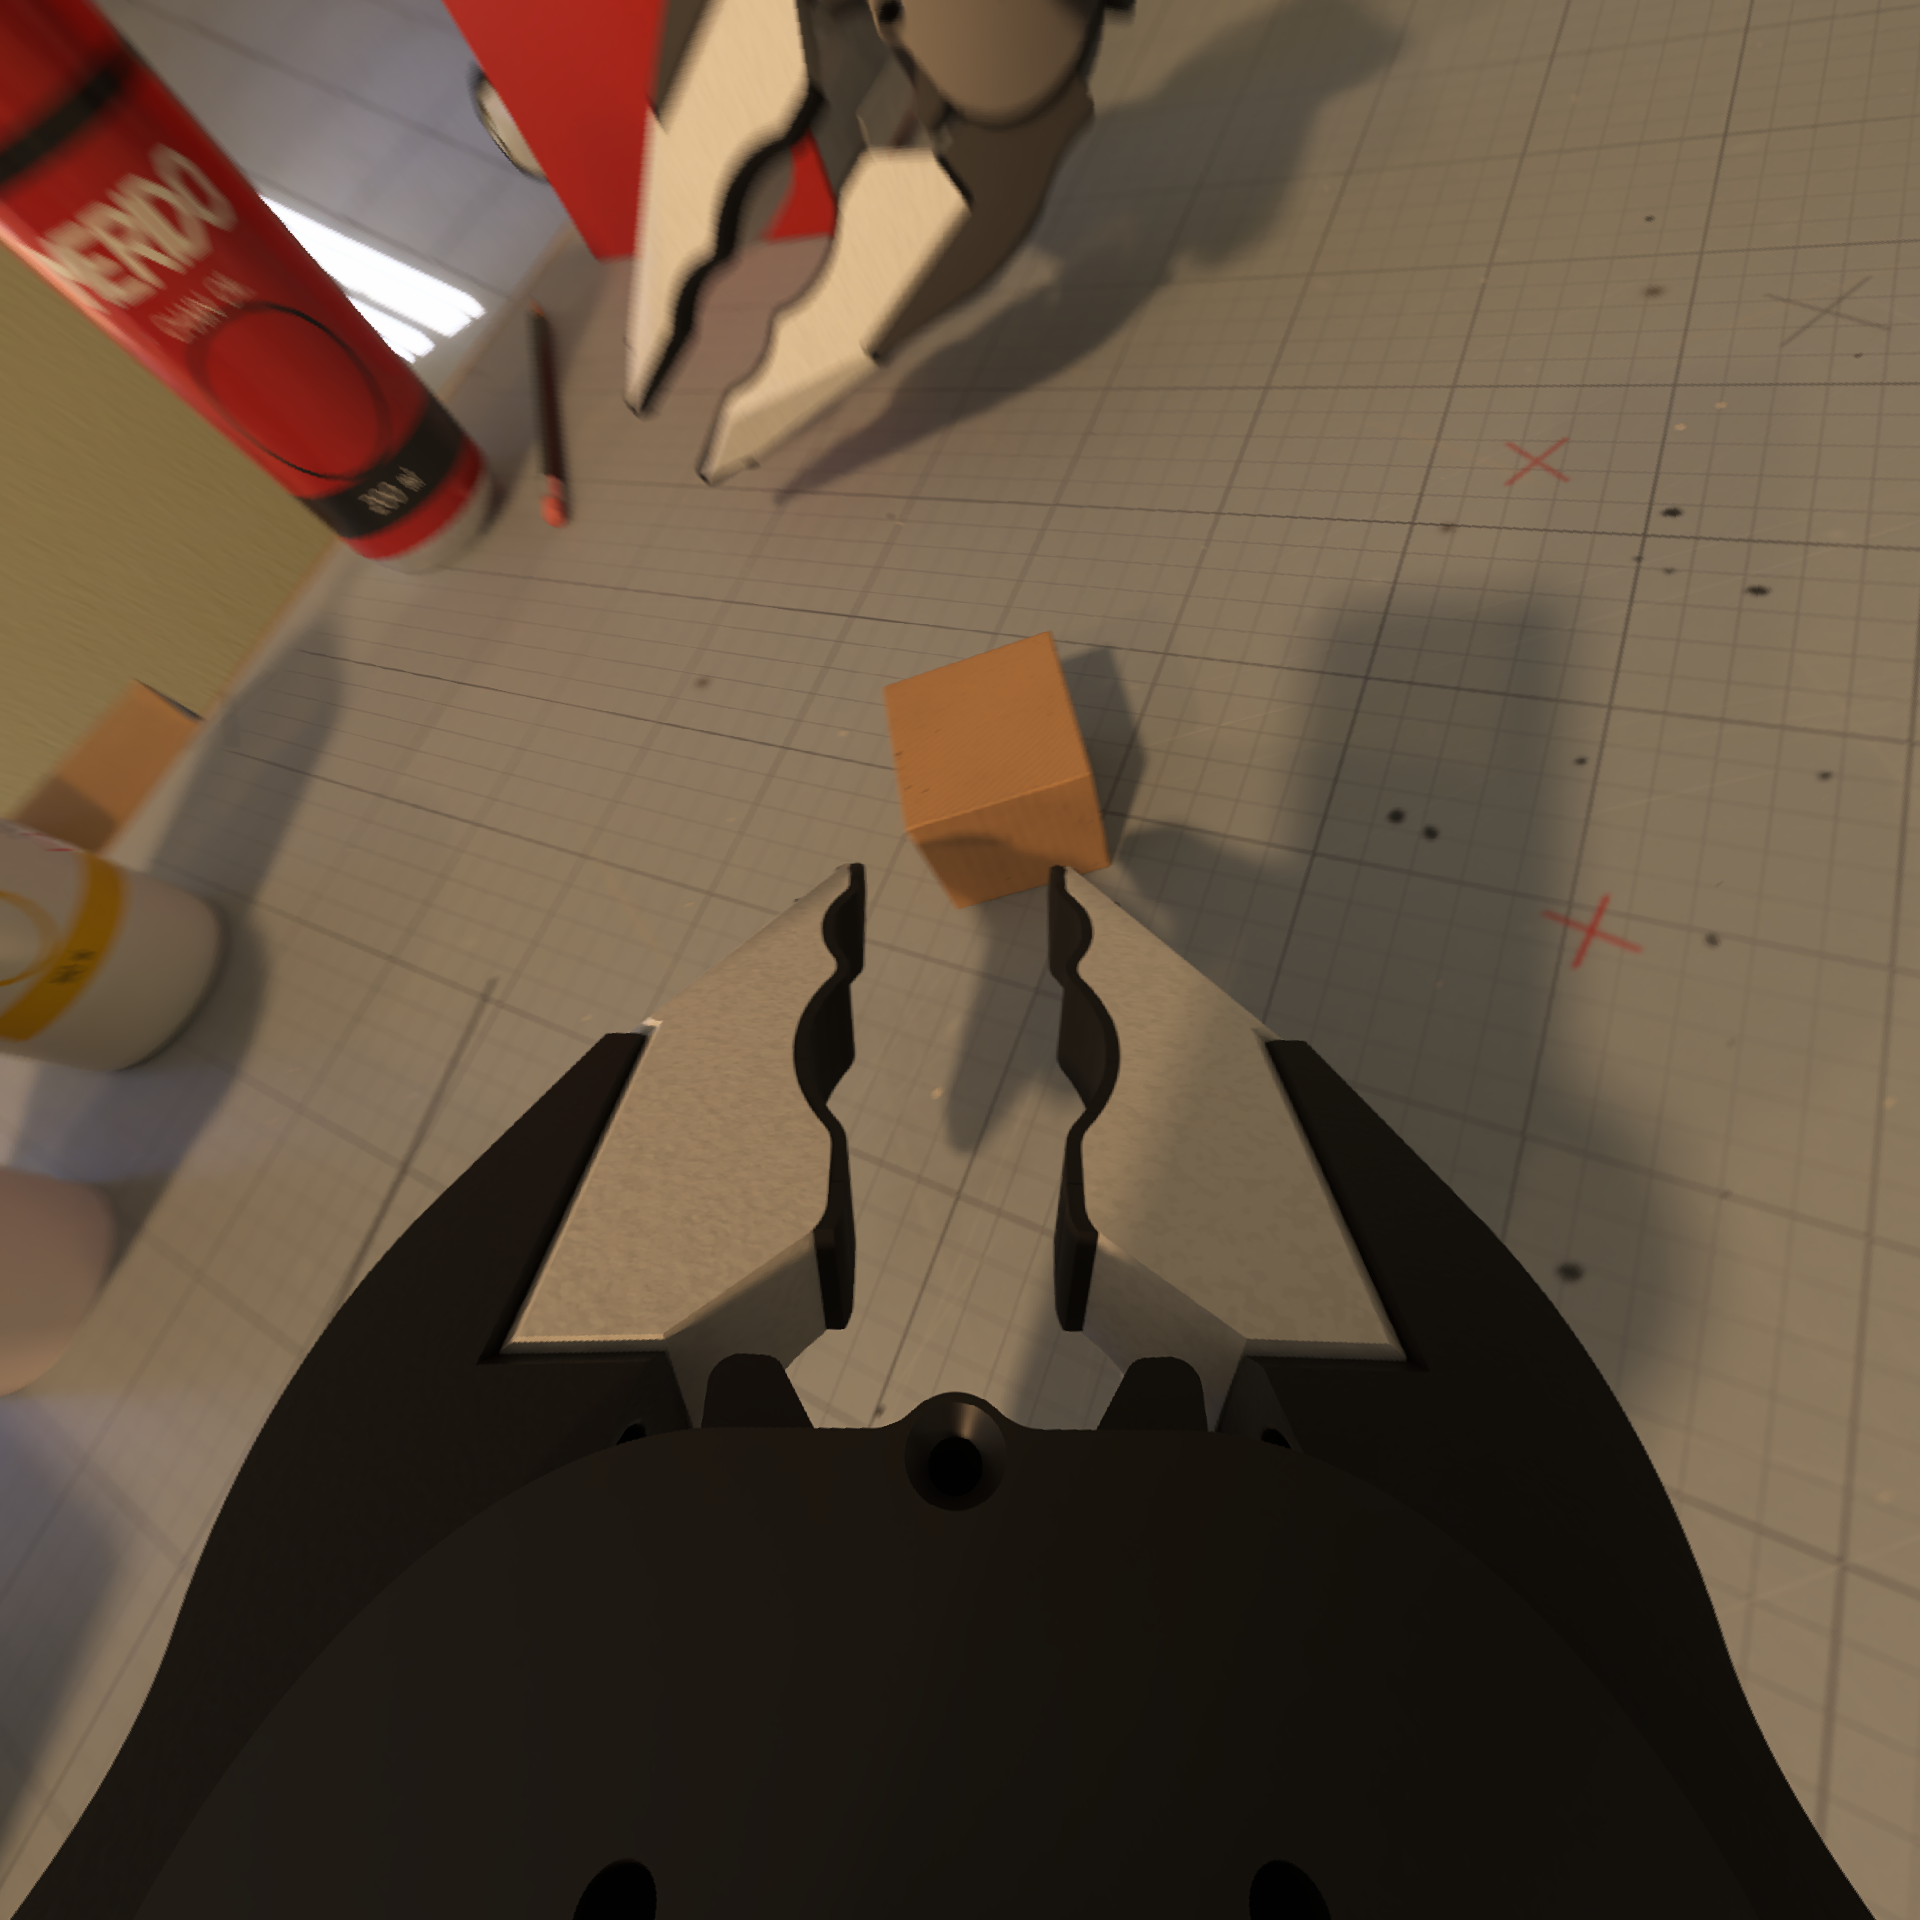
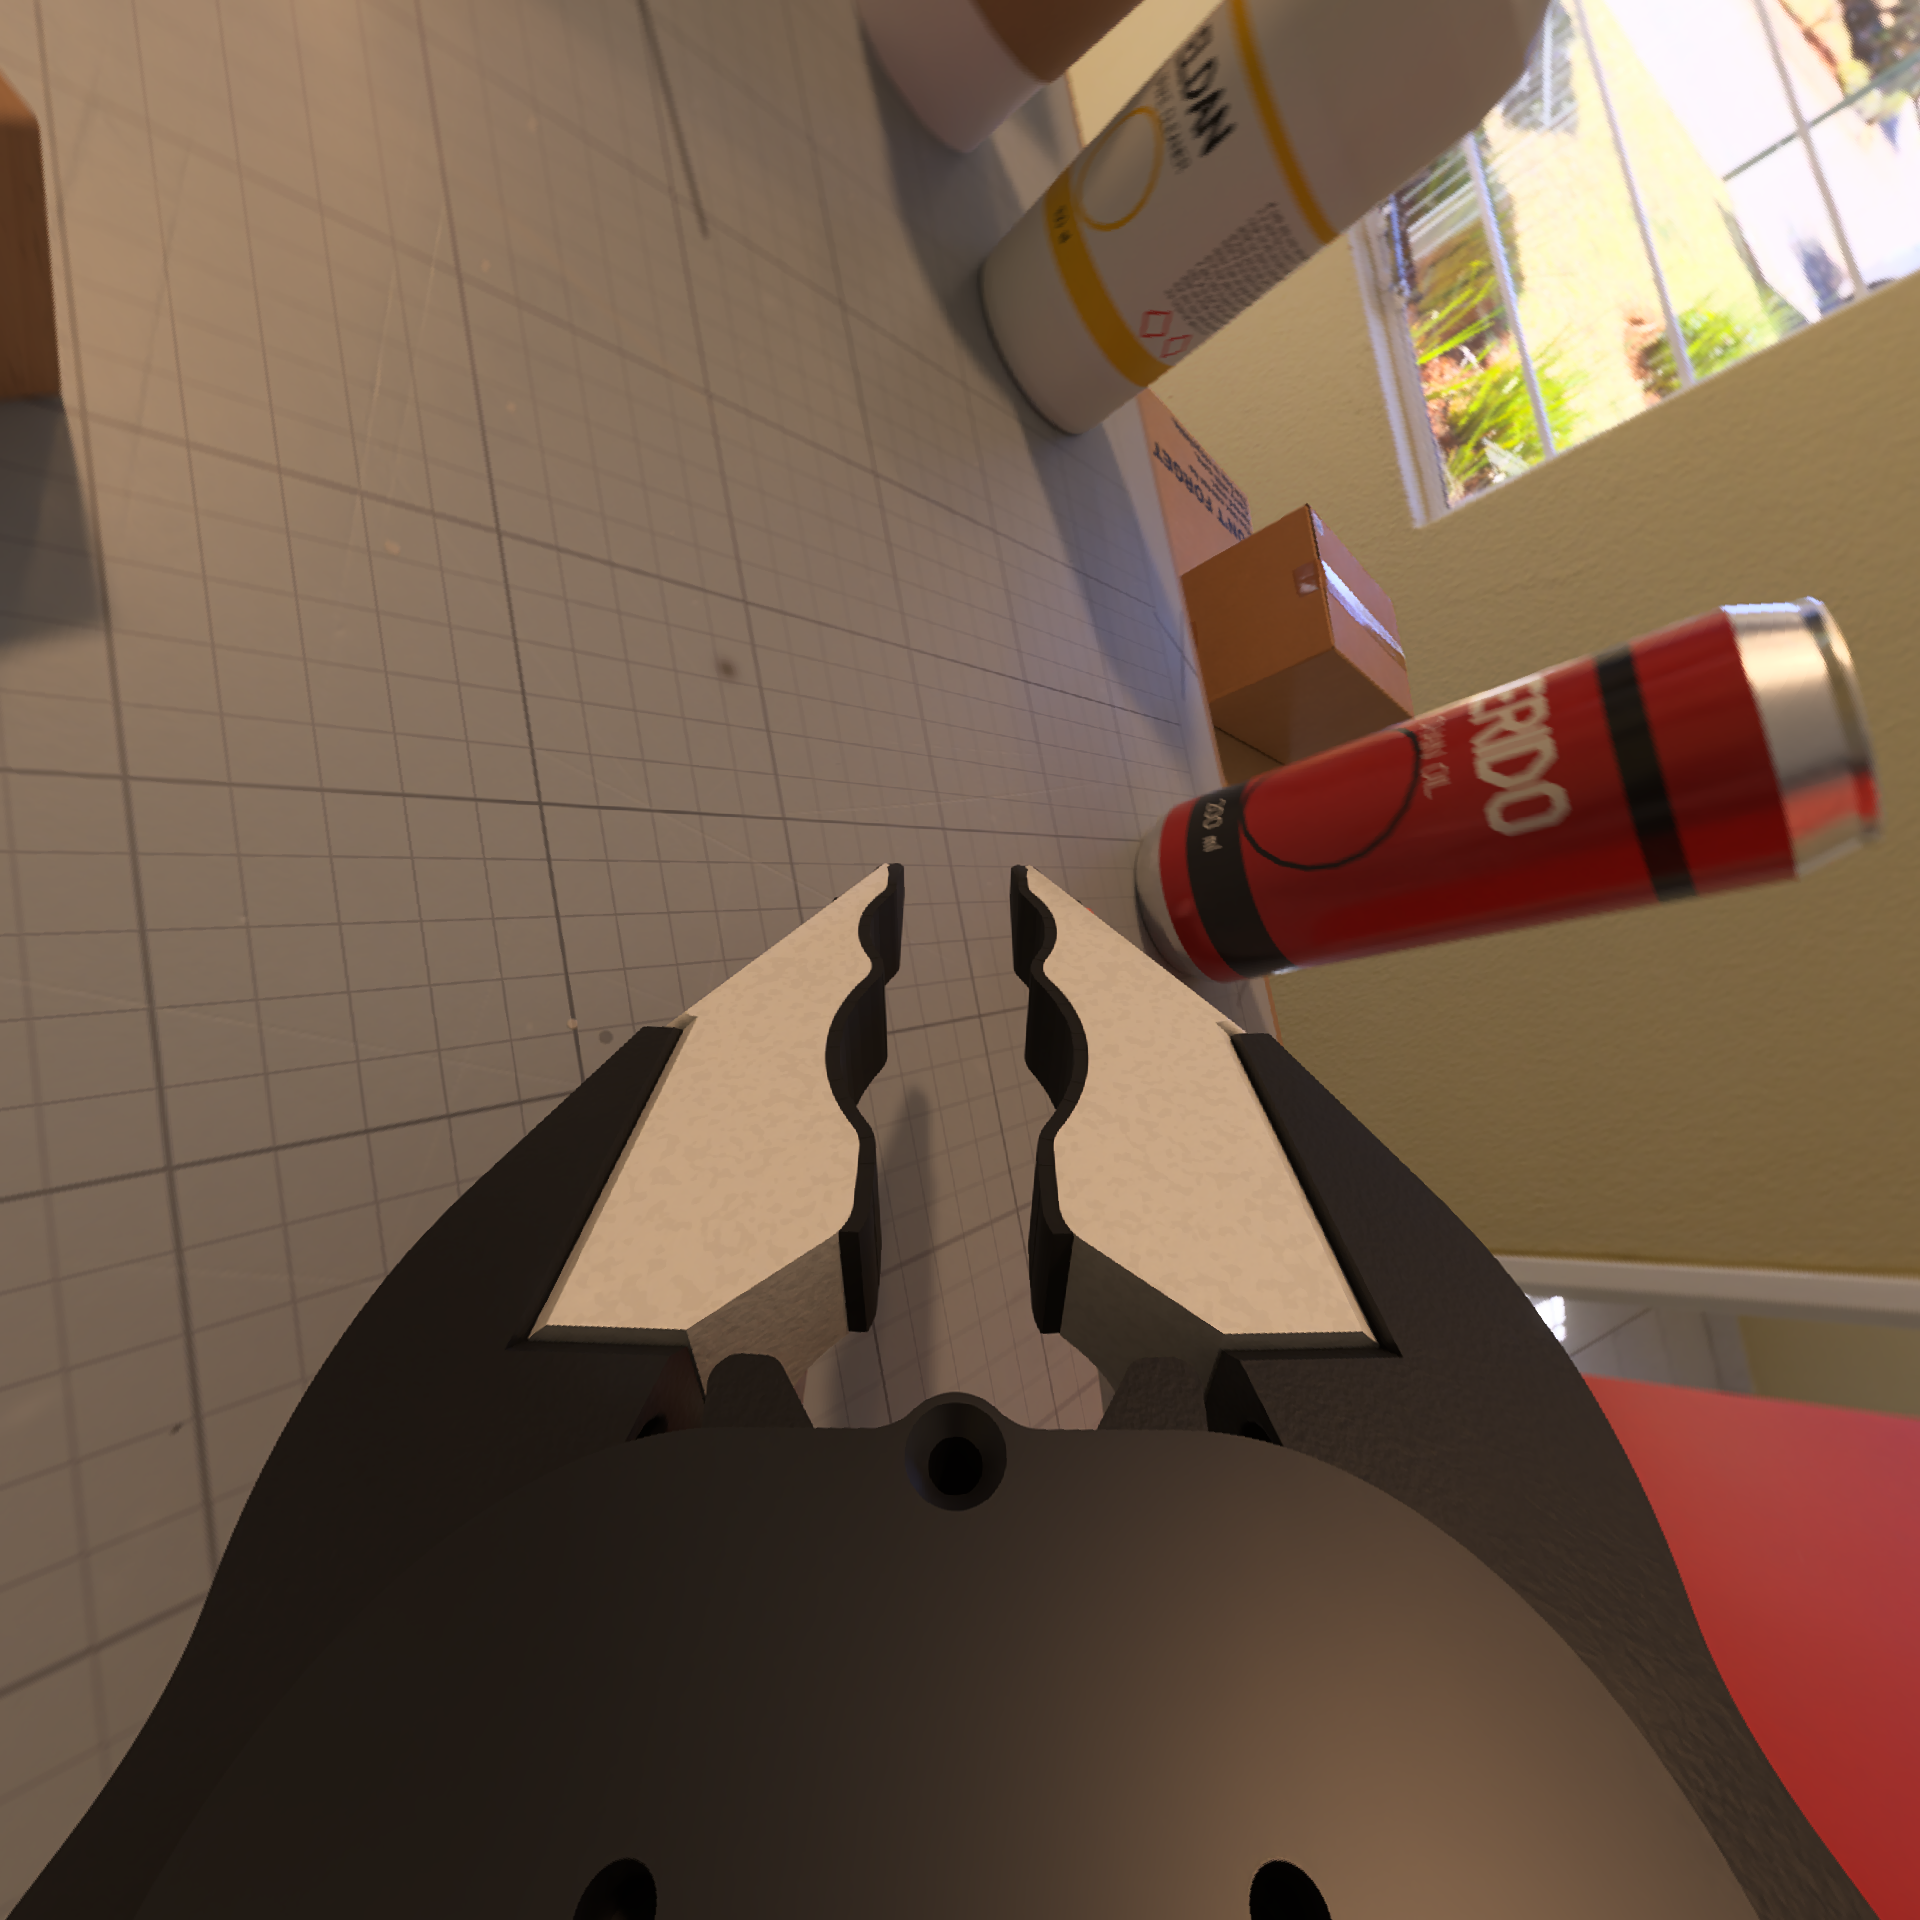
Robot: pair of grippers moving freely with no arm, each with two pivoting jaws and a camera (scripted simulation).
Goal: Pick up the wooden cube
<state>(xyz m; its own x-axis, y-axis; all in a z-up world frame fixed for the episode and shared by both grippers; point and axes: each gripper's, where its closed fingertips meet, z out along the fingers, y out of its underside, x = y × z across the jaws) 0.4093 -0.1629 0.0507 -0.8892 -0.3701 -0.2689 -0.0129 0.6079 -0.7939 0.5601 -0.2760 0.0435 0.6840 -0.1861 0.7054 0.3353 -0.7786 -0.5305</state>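
Note:
The wooden cube is a small orange-tan block resting on the gridded cutting mat. In the left wrist view my left gripper is open and empty, its fingertips just short of the cube's near lower edge, above the mat. My right gripper shows farther off in that view, beyond the cube, jaws apart. In the right wrist view my right gripper is open and empty over the mat. A brown wooden edge shows at that view's far left.
A red can, a white bottle with a yellow band, a pencil, a red box and a cardboard box stand along the mat's edge by the yellow wall.

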